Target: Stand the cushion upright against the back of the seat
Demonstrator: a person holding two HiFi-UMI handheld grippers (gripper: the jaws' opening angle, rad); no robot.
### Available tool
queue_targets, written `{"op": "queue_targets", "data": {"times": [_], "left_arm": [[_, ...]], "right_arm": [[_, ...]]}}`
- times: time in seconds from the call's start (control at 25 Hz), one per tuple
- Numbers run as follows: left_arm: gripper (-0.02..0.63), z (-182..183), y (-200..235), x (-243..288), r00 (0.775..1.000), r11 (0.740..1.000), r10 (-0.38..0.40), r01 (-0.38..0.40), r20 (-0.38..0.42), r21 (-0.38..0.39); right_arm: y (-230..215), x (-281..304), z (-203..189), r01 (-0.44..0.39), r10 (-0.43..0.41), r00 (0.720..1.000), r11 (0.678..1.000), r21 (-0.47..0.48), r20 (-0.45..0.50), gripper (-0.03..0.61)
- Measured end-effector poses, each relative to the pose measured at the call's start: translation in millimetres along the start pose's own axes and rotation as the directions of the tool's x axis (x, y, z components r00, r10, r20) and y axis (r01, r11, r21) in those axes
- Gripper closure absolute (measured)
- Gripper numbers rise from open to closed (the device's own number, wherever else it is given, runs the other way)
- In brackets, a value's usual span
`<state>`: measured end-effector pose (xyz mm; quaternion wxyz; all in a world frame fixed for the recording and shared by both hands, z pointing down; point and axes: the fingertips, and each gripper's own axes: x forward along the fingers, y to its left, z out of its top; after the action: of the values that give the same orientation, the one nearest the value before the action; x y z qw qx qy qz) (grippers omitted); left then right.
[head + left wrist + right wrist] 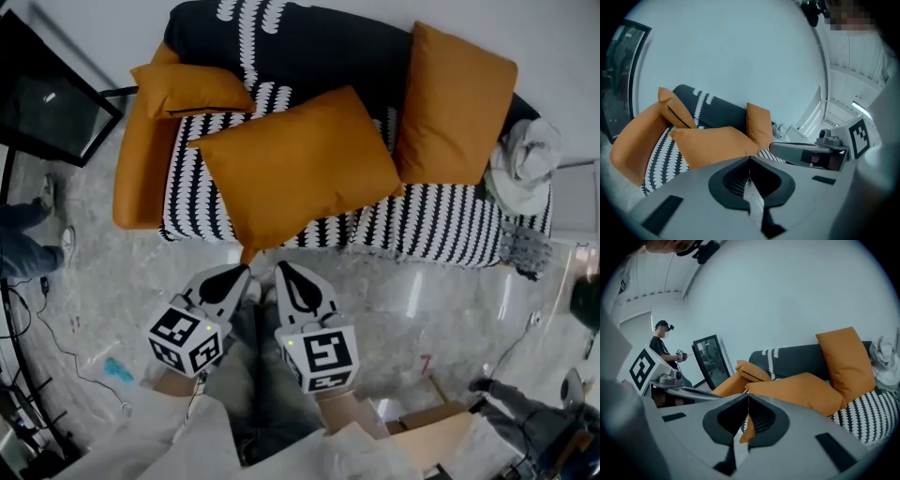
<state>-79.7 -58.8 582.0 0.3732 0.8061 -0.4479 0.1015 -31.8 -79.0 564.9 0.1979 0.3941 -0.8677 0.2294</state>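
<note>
Both claws are pinched shut with nothing in them. The left claw [750,160] has its tips pressed together on air, and the right claw [748,393] beside it is closed the same way, the pair held close and angled down towards the front edge of the sofa [441,230]. Just beyond their tips the big orange cushion [295,164] lies skewed on the striped seat, one corner hanging over the front edge just ahead of the left claw. A bit of that orange shows through the gap behind the right claw's tips, seen beyond it and not gripped. Past the cushion rises the dark back of the seat [319,42]. Ahead and to the right of the claws a second cushion [455,103] stands propped against that back, with a bundle of white cloth [525,159] at the far right end. To the left a smaller cushion [192,89] sits on the orange armrest [136,173]. Under the claws is grey marbled floor [422,309], open along the sofa's front. Off to the left stand a black-framed glass panel [47,112] and another person's feet [47,202], with cables [52,342] trailing. Behind and to the right of the claws sits a cardboard box [436,431].
</note>
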Motion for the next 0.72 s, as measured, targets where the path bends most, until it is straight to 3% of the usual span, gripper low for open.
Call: {"op": "queue_targets", "data": {"times": [0.72], "left_arm": [[0.606,-56.2,58.4,36.2,0.999,0.994,0.041,-0.040,0.006,-0.102]], "right_arm": [[2.2,40.3,-92.4,-0.042,0.052,0.995,0.993,0.114,-0.084,0.566]]}}
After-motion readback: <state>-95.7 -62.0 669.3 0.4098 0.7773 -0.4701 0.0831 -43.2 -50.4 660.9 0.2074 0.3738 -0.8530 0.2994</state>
